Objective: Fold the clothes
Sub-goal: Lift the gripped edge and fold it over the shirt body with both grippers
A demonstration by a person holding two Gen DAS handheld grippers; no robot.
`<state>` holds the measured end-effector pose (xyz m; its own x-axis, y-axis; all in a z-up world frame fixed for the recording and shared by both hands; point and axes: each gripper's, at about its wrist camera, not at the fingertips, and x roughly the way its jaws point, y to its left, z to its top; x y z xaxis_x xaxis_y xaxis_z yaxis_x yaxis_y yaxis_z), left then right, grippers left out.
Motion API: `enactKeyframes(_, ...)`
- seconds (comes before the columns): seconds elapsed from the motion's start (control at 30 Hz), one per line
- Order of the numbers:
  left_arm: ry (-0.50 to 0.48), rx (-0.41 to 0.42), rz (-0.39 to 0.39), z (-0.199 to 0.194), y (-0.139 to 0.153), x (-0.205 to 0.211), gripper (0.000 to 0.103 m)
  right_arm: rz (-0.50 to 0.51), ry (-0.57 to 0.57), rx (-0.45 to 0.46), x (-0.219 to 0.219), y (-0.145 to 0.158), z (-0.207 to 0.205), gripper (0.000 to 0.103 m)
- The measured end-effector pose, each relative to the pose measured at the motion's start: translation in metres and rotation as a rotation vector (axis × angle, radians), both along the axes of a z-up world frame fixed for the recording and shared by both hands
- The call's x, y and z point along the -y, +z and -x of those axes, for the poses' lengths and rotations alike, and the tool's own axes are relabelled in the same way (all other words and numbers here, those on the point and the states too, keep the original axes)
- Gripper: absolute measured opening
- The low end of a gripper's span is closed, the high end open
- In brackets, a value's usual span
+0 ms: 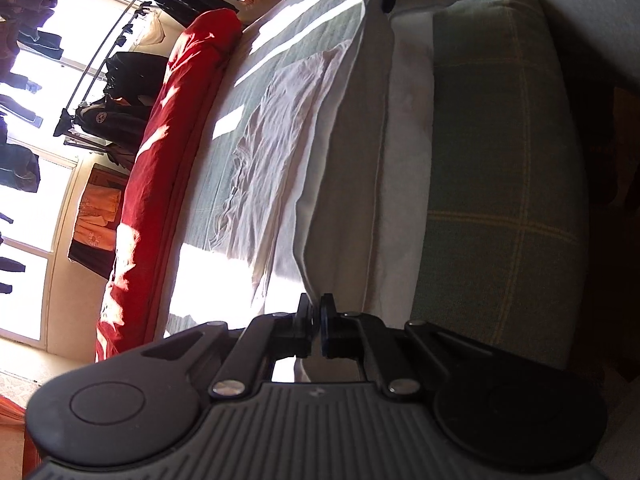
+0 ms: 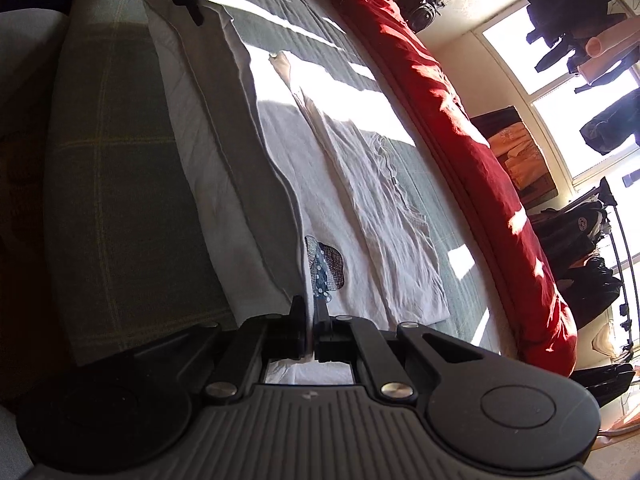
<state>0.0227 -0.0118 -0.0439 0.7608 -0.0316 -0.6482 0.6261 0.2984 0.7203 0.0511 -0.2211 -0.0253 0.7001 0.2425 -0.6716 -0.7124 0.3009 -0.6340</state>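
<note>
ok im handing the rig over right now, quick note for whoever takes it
Left tongs: shut on the shirt hem. Right tongs: shut on the same hem at the other corner, next to the shirt's dark print.
Shirt: white, spread on the green bed cover; its near edge is raised between both tongs, the rest lies flat.
Done: both corners gripped.
Left: probably carry the edge over to finish the fold, then release.

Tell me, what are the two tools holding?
Both tools pinch the white shirt by its near edge: the left tool at one end, the right tool at the other.
</note>
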Motion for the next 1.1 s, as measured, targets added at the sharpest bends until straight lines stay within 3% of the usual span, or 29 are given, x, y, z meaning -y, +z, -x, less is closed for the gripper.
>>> enactKeyframes(0.4,0.036,0.084,-0.011,-0.077,0.005,-0.006,0.002,-0.004,-0.052,0.076,-0.015,0.001,-0.078,0.004)
enactKeyframes(0.7,0.081,0.140,-0.003,-0.156,0.008,-0.013,0.003,-0.073,-0.138,0.090,-0.022,0.003,-0.153,0.004)
enactKeyframes(1.1,0.129,0.122,0.023,-0.246,-0.016,-0.022,0.004,-0.104,-0.222,0.047,-0.029,-0.021,-0.246,0.004)
